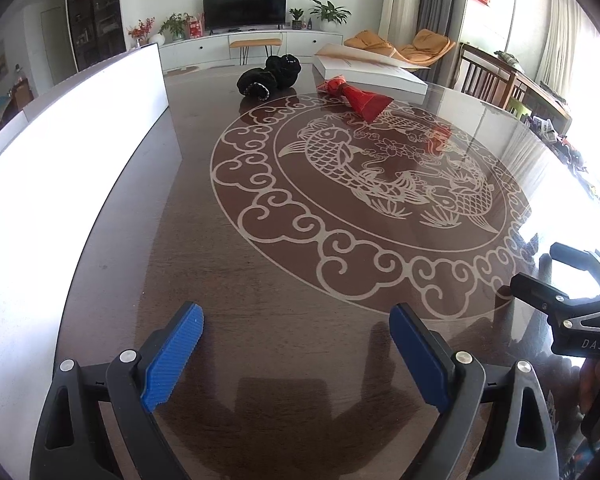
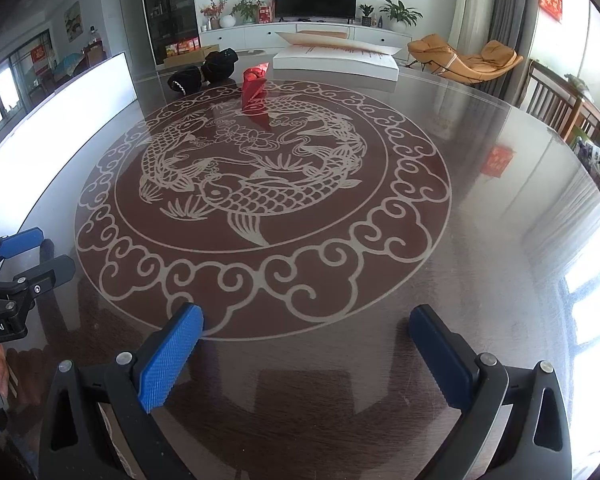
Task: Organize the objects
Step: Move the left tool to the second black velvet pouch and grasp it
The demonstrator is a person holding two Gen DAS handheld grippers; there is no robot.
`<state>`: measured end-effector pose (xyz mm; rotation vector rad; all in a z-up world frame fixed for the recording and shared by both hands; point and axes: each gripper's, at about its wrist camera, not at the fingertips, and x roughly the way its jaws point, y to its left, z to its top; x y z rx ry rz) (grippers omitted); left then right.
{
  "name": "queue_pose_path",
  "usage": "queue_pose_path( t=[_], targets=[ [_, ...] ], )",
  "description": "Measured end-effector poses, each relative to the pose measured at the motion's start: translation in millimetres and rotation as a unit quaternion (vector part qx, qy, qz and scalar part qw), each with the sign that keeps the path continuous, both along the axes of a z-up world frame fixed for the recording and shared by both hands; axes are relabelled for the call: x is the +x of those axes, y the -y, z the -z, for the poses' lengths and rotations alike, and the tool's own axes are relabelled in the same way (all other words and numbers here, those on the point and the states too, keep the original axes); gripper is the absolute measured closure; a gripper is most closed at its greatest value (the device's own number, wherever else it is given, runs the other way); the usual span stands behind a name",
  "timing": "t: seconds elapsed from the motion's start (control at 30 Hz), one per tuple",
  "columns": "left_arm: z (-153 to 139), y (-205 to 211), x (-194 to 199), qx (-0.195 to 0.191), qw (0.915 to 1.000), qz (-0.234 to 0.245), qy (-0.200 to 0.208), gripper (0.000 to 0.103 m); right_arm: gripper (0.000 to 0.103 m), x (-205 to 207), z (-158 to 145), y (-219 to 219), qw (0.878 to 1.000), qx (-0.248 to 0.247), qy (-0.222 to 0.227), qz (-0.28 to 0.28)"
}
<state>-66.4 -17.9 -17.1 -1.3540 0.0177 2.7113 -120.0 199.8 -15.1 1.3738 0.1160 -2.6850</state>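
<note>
Both claws hang released and empty over the near edge of a glossy table (image 1: 148,240): left gripper (image 1: 296,356), right gripper (image 2: 306,354). A red packet (image 1: 360,98), black bundle (image 1: 270,76) and white box (image 1: 372,70) sit along the far edge.
</note>
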Motion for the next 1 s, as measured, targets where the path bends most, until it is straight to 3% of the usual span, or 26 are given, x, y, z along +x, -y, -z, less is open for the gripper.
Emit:
queue_pose_path(
  t=[0.17, 0.2, 0.47, 0.67, 1.0],
  targets=[
    [2, -5, -2, -0.018, 0.9998, 0.002, 0.005, 0.008, 0.0, 0, 0, 0, 1.0, 0.0, 0.0, 0.0],
    [3, -8, -3, -0.025, 0.9996, 0.005, 0.006, 0.003, 0.0, 0, 0, 0, 1.0, 0.0, 0.0, 0.0],
    [4, -3, -27, -0.023, 0.9996, -0.01, 0.011, 0.0, 0.0, 0, 0, 0, 1.0, 0.0, 0.0, 0.0],
    [5, 9, -95, -0.022, 0.9992, -0.029, 0.013, 0.0, 0.0, 0, 0, 0, 1.0, 0.0, 0.001, 0.0],
    [4, 12, -202, -0.023, 0.9995, 0.017, 0.012, 0.0, 0.0, 0, 0, 0, 1.0, -0.001, 0.001, 0.0]
  ],
)
